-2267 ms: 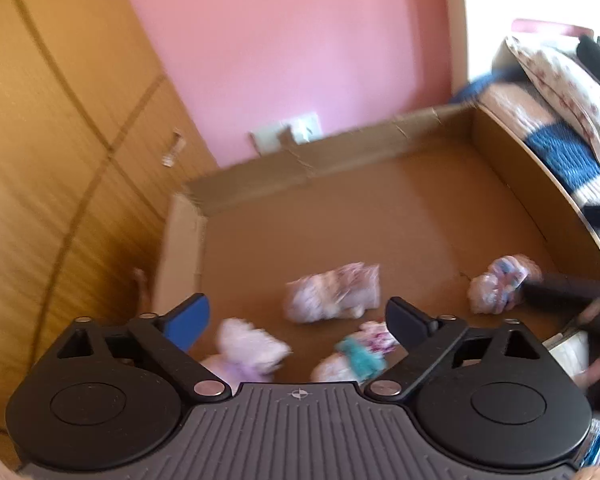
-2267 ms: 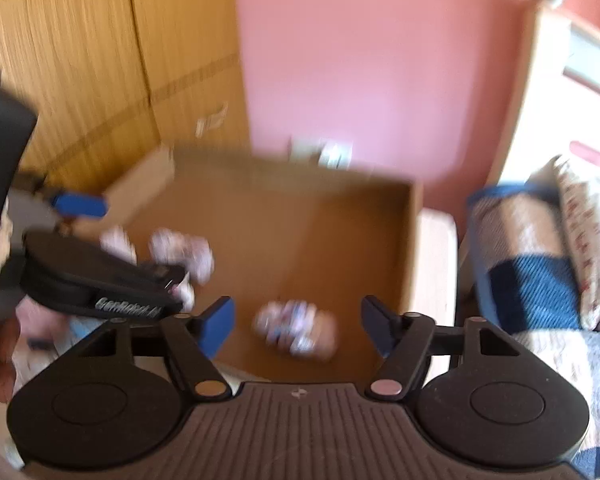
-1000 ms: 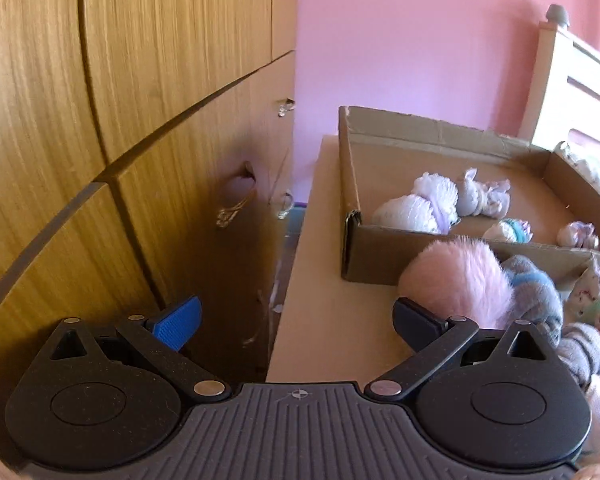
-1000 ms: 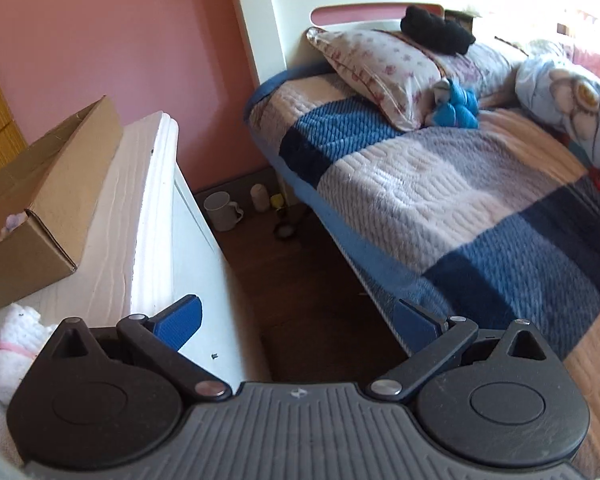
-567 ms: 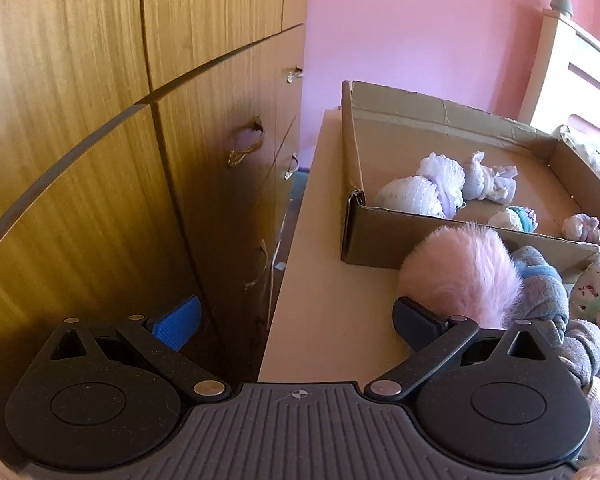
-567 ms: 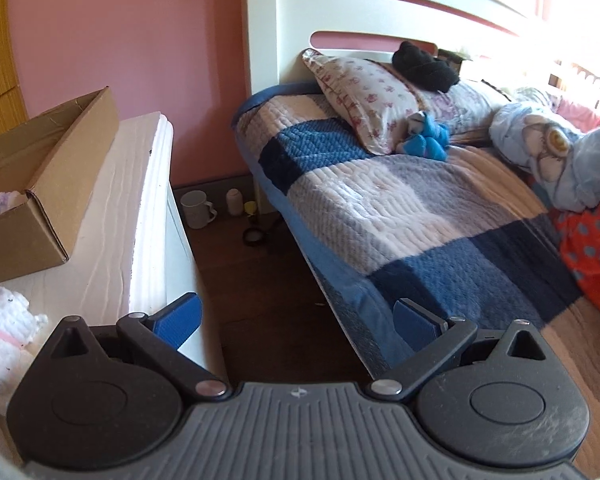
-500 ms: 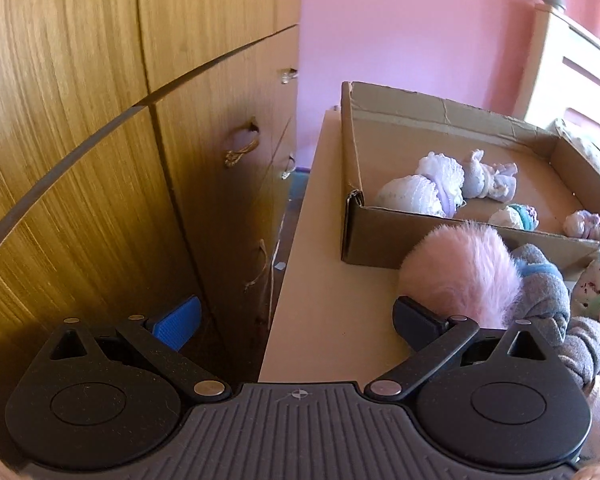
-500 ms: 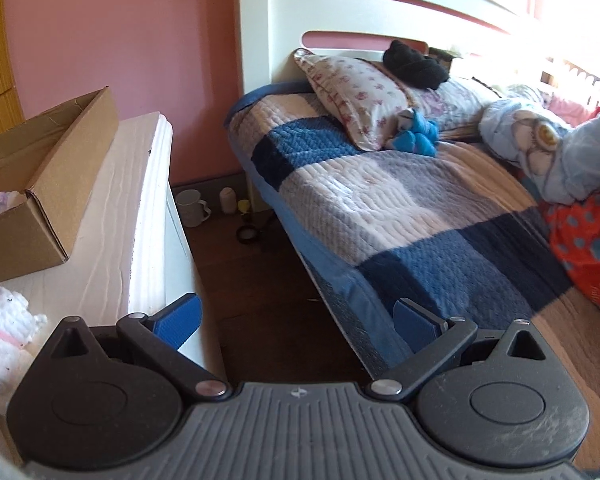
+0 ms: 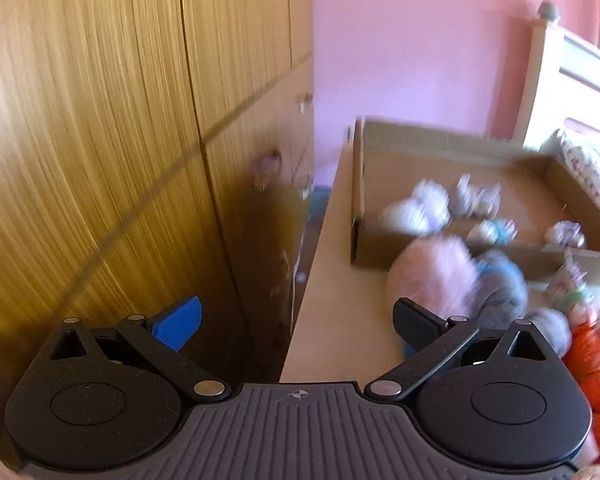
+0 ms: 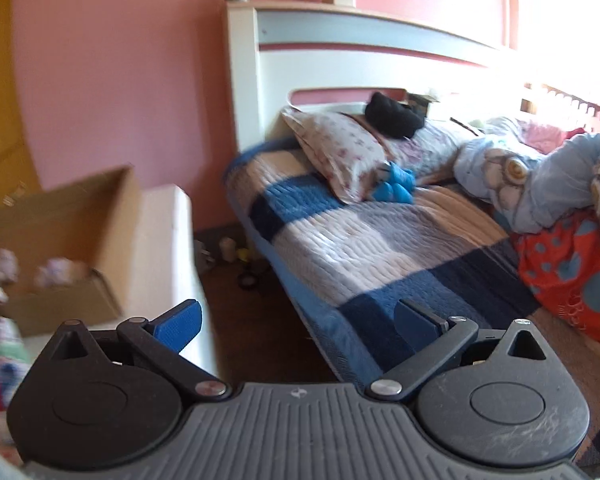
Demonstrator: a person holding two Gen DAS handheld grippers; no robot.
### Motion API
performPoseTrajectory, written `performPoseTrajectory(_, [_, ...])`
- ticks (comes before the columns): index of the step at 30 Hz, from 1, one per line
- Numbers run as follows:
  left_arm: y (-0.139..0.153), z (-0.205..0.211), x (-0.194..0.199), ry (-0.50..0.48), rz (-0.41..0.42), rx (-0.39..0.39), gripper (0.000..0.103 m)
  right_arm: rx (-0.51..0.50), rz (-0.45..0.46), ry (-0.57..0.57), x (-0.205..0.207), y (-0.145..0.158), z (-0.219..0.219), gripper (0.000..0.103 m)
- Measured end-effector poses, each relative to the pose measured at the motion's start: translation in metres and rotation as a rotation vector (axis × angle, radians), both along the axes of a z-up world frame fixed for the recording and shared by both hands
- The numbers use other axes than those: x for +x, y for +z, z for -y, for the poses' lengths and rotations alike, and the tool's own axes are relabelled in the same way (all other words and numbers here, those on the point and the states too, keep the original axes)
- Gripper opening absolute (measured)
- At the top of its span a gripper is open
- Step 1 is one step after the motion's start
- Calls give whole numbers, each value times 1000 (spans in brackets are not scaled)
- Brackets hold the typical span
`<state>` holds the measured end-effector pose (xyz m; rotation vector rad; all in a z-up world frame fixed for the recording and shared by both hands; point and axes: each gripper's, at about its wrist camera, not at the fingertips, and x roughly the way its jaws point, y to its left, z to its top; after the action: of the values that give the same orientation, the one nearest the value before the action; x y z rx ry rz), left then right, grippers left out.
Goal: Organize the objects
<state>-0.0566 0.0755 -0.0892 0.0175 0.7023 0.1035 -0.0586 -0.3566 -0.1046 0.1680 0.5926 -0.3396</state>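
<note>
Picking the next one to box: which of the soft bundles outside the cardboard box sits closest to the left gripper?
The fluffy pink bundle, just ahead of the open left gripper's right finger, against the cardboard box's near wall. The grey-blue bundle and orange one lie farther right.

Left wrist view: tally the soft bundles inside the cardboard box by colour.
White or lavender fabric bundles: 3
Teal-banded white bundle: 1
Pinkish patterned bundle: 1
Total: 5, though motion blur softens the edges.
</note>
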Motion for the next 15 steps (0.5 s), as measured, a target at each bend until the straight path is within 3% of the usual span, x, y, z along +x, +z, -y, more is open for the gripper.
performPoseTrajectory(5, [25, 14, -7, -34, 12, 13, 102, 62, 92, 126, -38, 33, -10, 102])
performPoseTrajectory(7, [27, 18, -18, -84, 3, -49, 102, 73, 99, 239, -45, 43, -22, 102])
performPoseTrajectory(11, [23, 40, -37, -140, -51, 50, 102, 83, 26, 419, -41, 44, -48, 102])
performPoseTrajectory(15, [15, 59, -54, -194, -91, 60, 102, 106, -68, 500, -27, 32, -61, 99])
